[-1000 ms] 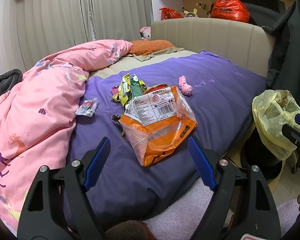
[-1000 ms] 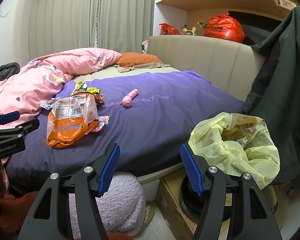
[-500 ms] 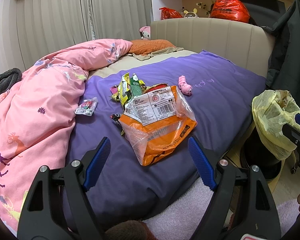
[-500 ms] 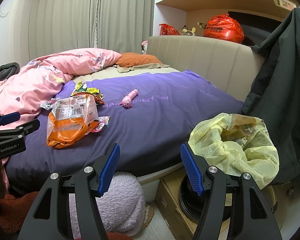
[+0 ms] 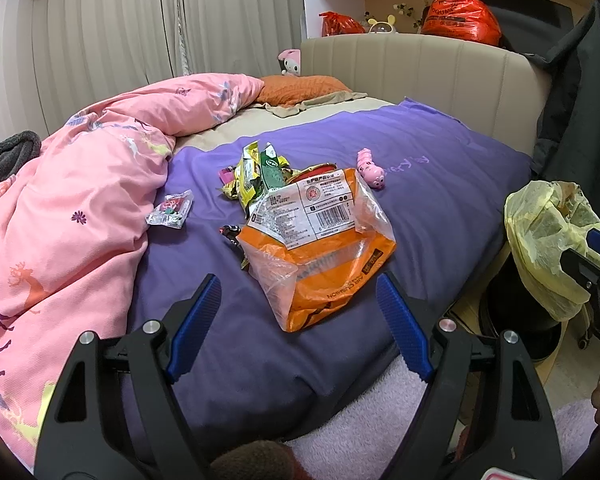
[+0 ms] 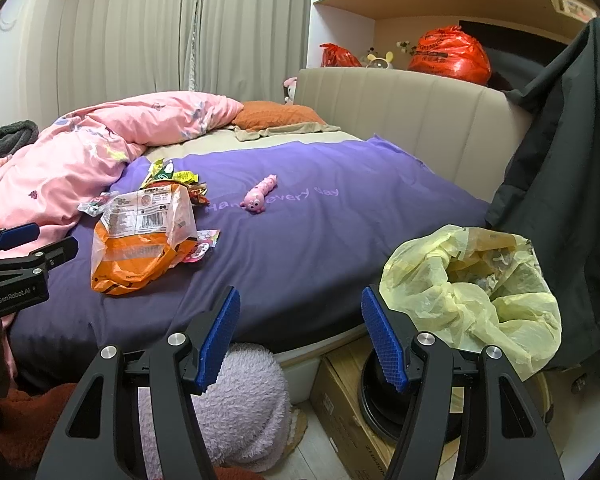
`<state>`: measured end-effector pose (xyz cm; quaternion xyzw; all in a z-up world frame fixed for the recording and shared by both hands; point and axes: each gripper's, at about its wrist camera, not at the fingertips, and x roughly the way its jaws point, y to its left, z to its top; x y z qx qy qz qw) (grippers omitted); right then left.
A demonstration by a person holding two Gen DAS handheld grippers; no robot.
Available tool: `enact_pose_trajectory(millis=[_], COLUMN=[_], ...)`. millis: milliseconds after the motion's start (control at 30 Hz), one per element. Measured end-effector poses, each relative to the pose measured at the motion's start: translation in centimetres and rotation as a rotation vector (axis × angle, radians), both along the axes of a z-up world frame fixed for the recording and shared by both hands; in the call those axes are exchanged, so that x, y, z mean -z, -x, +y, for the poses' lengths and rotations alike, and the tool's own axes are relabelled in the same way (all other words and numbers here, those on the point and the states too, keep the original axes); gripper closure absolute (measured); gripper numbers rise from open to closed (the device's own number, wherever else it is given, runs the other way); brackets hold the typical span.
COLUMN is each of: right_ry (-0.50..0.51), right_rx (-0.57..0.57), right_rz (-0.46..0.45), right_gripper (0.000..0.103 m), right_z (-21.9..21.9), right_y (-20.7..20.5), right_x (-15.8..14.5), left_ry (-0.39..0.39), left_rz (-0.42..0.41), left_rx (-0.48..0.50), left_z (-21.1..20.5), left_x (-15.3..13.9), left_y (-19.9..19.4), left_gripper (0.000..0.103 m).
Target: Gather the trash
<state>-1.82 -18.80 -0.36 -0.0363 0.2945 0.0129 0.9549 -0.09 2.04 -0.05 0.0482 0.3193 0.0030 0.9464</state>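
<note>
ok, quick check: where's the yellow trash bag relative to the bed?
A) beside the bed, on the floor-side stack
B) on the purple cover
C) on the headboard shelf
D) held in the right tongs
A: the yellow trash bag sits open off the edge of the purple cover, below mattress level, and the right tongs are open and holding nothing.

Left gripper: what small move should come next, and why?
Probably ease the left gripper forward and down onto the orange snack bag: its jaws are open and empty, the bag lies just ahead on the purple blanket.
</note>
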Motion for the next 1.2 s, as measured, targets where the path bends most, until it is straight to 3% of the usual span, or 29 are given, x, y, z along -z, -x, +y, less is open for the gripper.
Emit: enact_pose_trajectory(millis=[367,500,633,833,1100,1133,1167,1200], right_ry=[-0.013,-0.016,-0.036,-0.054,-0.084,-0.087,-0.091,-0.100], right_rx=[-0.012,-0.029,-0.055,-0.131,-0.276,-0.276,-0.281,-0.296], right_rz=[0.033,0.048,0.061,0.064,0.087,0.095,0.108,0.133], right_gripper=[0.043,0.043,0.043,0.043,0.043,0.045,0.055,0.074], right_z=[1.3,2.4,3.7,7.0,12.8,13.3,13.7,14.0], right_y=[-2.9,-4.4,-5.7,-7.5,-13.3,-14.3,-15.3,-16.2], right_x=[1.3,2.1,2.8,3.2,4.4,4.8,5.3,5.8], left_ry=[0.048,0.015,0.045,0.086,0.175,0.175,0.177,0.186], left_rz=[0.008,-0.025,-0.025,0.016,0.073,0.075,0.077,0.078], left_rx=[0.016,0.068,0.089,0.062,0.023,0.026,0.029,0.034], left_z=[3.4,5.9,10.0,15.3,18.9,19.0,19.1,19.3], left_x=[0.6,0.0,-0.5,0.9,3.6,3.8,3.9,3.9], left_y=[-3.4,-6.2,-9.9,-14.9,-15.9,-15.8,-15.8,-15.8], left_gripper=[0.027,0.027,0.027,0.027,0.027,0.027,0.027,0.027])
